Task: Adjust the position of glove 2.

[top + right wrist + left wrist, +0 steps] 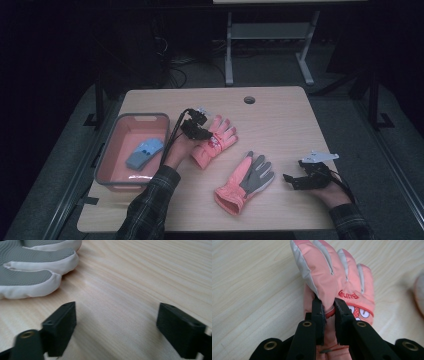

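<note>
Glove (332, 277) cuff hidden behind fingers (318, 315)

On your desk (280, 107), the tub (111, 145) sits at the left edge with a folded glove (145, 152) inside. Just right of it lies one ski glove (215, 140); the second ski glove (246, 182) lies nearer you, toward the centre. Your right gripper (290, 180) rests right of that.

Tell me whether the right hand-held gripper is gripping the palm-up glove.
No: the right hand-held gripper is open over bare table, beside the palm-up glove.
</note>
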